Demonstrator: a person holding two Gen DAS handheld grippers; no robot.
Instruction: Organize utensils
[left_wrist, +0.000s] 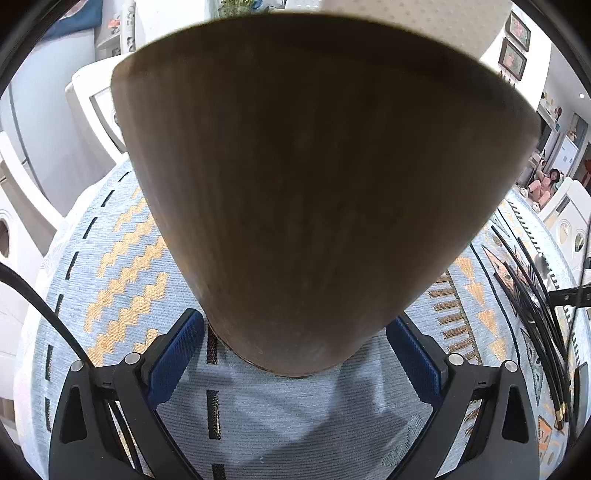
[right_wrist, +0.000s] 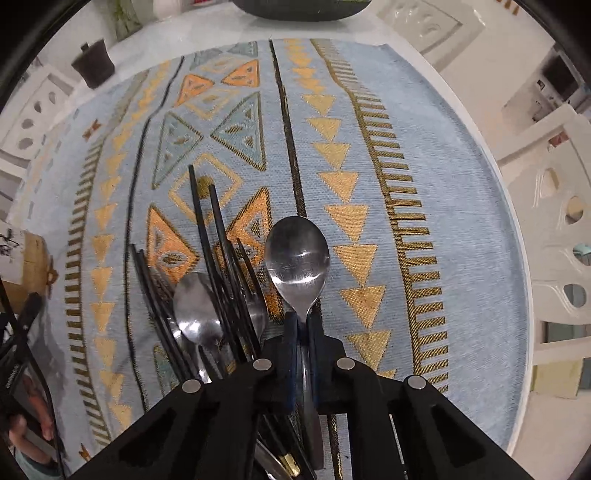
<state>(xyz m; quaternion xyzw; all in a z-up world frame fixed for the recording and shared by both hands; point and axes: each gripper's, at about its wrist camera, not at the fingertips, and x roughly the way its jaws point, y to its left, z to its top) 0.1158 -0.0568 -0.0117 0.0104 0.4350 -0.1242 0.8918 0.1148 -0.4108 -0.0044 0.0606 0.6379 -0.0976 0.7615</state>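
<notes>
Left wrist: left tool (left_wrist: 295, 339) clamps the base of a wooden utensil holder (left_wrist: 314, 184), standing on the patterned cloth (left_wrist: 122, 280) over the bench
Right wrist: right tool (right_wrist: 303, 325) is clenched on a steel spoon (right_wrist: 297, 254) by its neck, bowl forward; just left lies a pile of black chopsticks (right_wrist: 216, 236), another spoon (right_wrist: 197, 306), forks

My spoon (right_wrist: 297, 254) is shiny metal, smooth like a mirror, with small scratches. The other spoon (right_wrist: 197, 306) beside it shines the same way. The chopsticks (right_wrist: 218, 236) look black and smooth, a bit glossy. The cloth (right_wrist: 424, 184) under them is woven, rough and not shiny, with gold thread that glints. My wooden holder (left_wrist: 314, 184) is brown, dull and smooth, with fine lines. My right gripper (right_wrist: 303, 328) is dull black plastic with blue bumpy pads (left_wrist: 177, 354).
</notes>
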